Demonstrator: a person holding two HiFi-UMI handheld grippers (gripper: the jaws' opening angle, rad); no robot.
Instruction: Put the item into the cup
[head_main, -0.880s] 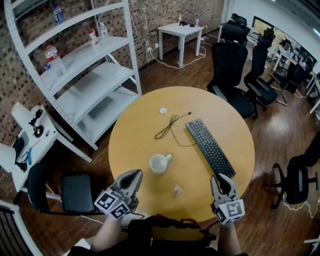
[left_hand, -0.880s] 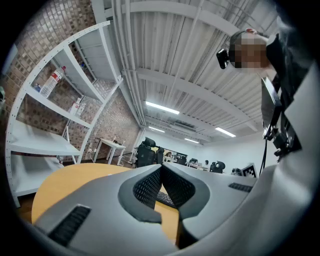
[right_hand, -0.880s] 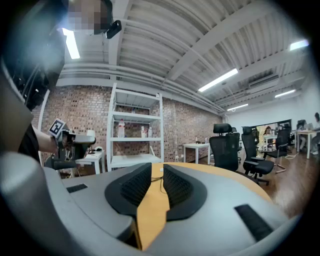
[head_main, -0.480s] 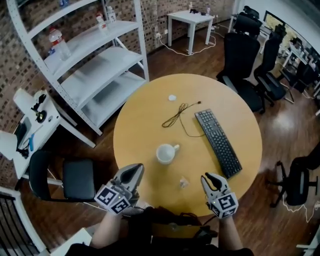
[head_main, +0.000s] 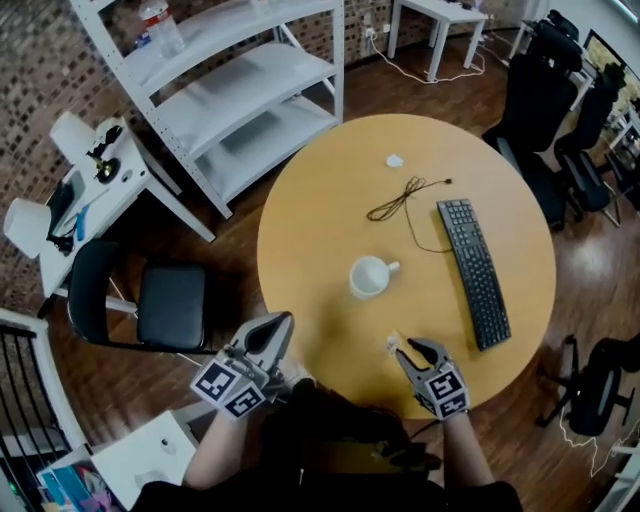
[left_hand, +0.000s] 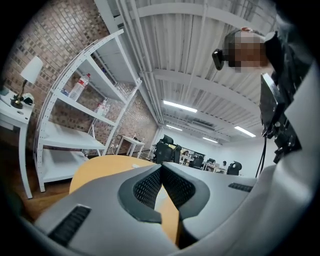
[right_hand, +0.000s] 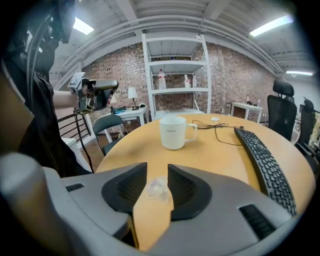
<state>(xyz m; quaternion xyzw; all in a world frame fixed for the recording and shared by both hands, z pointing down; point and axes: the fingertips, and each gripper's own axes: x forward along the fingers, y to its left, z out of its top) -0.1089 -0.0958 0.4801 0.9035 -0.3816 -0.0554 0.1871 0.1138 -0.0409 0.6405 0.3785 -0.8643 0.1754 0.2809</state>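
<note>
Right claw (right_hand: 157, 169) (jaws wide) straddles the clear item (right_hand: 156, 189), cup (right_hand: 173, 132) beyond.

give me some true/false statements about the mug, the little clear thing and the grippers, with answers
1. The white mug stands upright on the round table. True.
2. The small clear item is already in the mug. False: it lies on the table between the open jaws of the right hand-held gripper.
3. The left hand-held gripper holds the cable. False: its jaws are together with nothing between them; the cable lies beyond the mug.
4. The black keyboard lies to the right of the mug. True.
</note>
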